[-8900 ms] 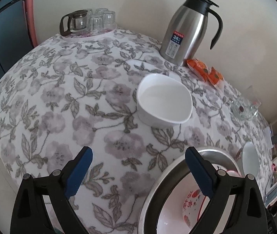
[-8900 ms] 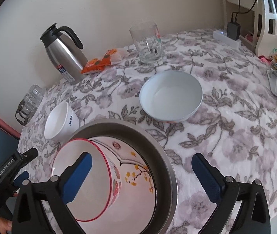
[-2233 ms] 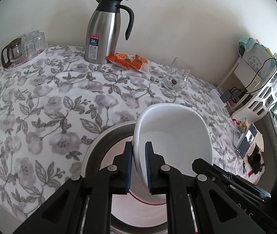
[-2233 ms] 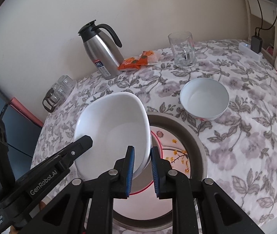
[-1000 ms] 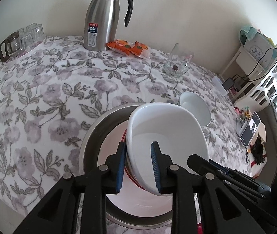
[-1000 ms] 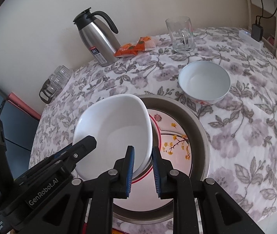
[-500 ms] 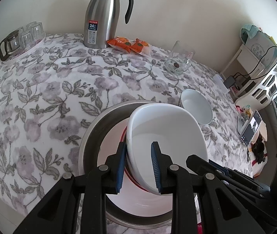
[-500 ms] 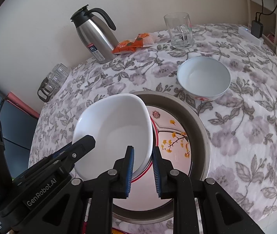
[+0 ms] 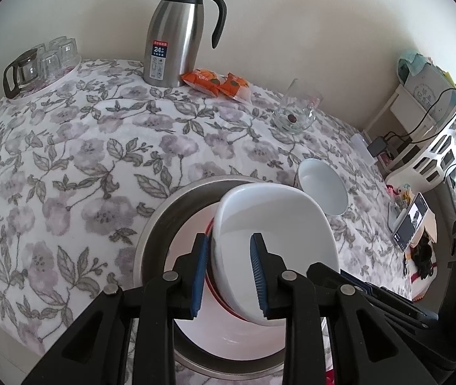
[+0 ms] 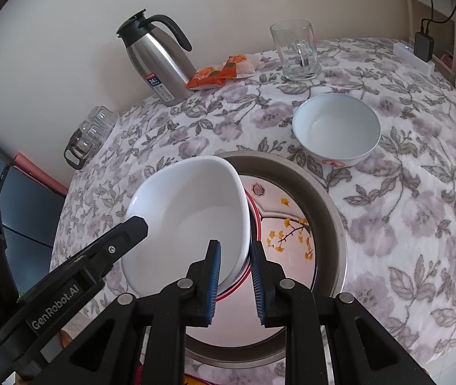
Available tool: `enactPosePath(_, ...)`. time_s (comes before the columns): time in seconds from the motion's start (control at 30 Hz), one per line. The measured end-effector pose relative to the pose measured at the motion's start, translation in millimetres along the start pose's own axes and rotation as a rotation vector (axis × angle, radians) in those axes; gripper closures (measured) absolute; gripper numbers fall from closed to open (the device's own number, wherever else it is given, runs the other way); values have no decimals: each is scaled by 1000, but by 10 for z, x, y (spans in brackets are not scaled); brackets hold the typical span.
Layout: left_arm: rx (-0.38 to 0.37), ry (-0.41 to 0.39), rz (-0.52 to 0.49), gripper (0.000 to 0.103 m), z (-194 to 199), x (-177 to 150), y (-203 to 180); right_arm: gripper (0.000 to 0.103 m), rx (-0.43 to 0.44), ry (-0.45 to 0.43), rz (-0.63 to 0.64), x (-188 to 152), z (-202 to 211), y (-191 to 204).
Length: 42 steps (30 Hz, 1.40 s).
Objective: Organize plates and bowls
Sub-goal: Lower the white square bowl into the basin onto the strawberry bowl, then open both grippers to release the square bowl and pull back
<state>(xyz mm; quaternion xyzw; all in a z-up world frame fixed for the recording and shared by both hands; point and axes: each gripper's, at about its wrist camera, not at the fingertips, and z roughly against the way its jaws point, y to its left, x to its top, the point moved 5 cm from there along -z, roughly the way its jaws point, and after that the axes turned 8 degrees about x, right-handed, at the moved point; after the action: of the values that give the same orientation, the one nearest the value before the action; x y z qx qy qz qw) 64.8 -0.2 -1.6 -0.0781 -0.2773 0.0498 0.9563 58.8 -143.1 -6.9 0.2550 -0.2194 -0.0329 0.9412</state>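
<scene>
A white squarish bowl (image 9: 279, 224) (image 10: 192, 211) rests inside a red-rimmed bowl (image 9: 228, 327) with yellow flowers (image 10: 289, 224), which sits in a steel basin (image 9: 154, 234) (image 10: 333, 211). My left gripper (image 9: 229, 269) straddles the white bowl's near rim with its jaws slightly apart. My right gripper (image 10: 234, 272) straddles the opposite rim, also parted a little. A second white bowl (image 9: 322, 186) (image 10: 337, 128) stands on the floral tablecloth beyond the basin.
A steel thermos (image 9: 176, 32) (image 10: 157, 61), orange snack packets (image 9: 215, 83) (image 10: 218, 72), a glass mug (image 9: 295, 115) (image 10: 297, 51) and a tray of small glasses (image 9: 38, 64) (image 10: 90, 134) stand along the far edge. A phone (image 9: 409, 221) and shelving lie off the table's right.
Both grippers carried the white bowl over the basin and lowered it into the red-rimmed bowl. In the last second both sets of jaws have opened off its rim.
</scene>
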Motion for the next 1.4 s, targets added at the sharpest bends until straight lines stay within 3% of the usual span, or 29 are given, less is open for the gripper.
enactPosePath(0.43,60,-79,82,74,155,93,175,81,-18,-97,-22,136,240,-99)
enactPosePath(0.53,98,-107,109,65,199,111,242,80,-31,-102,-39,154,254,-165)
enactPosePath(0.67,133,-108,149,51,200,128,345,67,-53,-105,-63,177,260,-253)
enactPosePath(0.73,150,-103,152,46,184,123,371,49,-62,-111,-73,192,268,-292)
enactPosePath(0.77,158,-101,152,44,177,122,379,46,-65,-114,-79,197,273,-314)
enactPosePath(0.9,189,-104,147,22,157,129,382,34,-108,-123,-101,226,261,-438)
enactPosePath(1.07,212,-122,137,14,143,144,364,27,-130,-105,-126,242,203,-588)
enactPosePath(1.33,221,-133,117,9,116,189,286,2,-138,-125,-146,293,198,-718)
enactPosePath(1.4,216,-141,113,6,130,218,253,1,-143,-133,-149,309,210,-751)
